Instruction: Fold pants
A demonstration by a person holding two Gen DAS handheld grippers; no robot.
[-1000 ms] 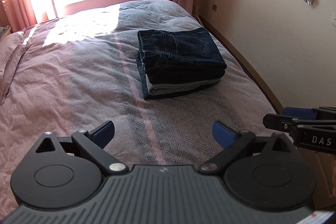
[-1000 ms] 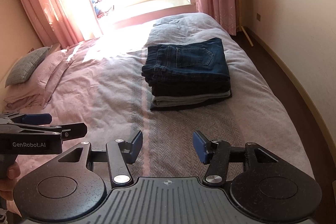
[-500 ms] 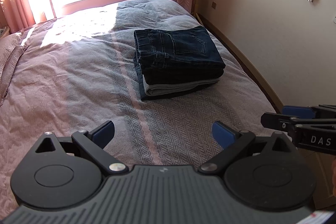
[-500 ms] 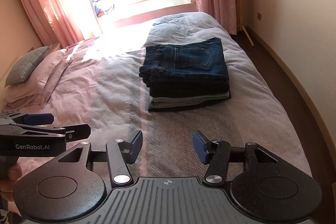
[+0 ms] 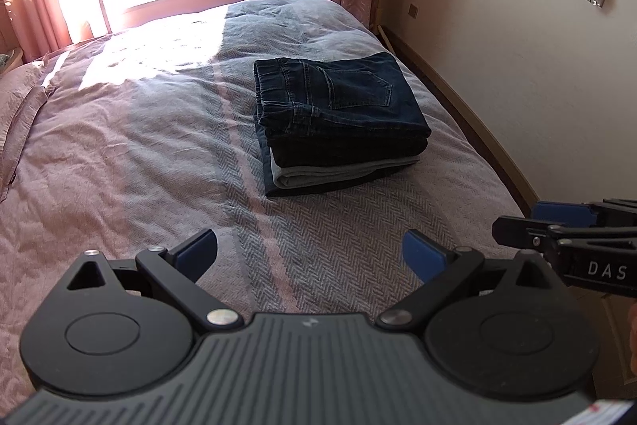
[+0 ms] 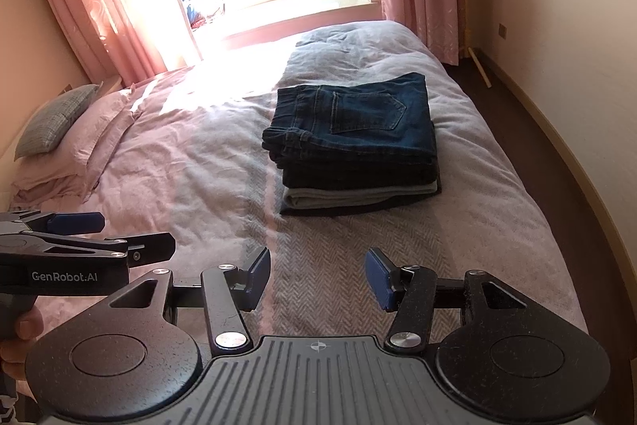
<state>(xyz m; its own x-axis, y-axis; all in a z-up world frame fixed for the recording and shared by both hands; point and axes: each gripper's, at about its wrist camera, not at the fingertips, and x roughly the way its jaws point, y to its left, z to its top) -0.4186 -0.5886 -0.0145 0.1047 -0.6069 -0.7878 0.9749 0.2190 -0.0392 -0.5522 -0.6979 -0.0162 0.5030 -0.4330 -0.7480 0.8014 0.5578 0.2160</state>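
Pants folded on bed, beyond both open tongs, untouched

Black hand-held gripper, blue pads

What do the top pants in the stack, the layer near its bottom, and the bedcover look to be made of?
Top pants: dark blue denim, matte; stitched seams and a patch pocket show.
Pale layer: grey, smoother fabric, possibly lighter denim or cotton; unclear.
Bedcover: pinkish woven cloth, probably cotton, rumpled, with a grey herringbone band.
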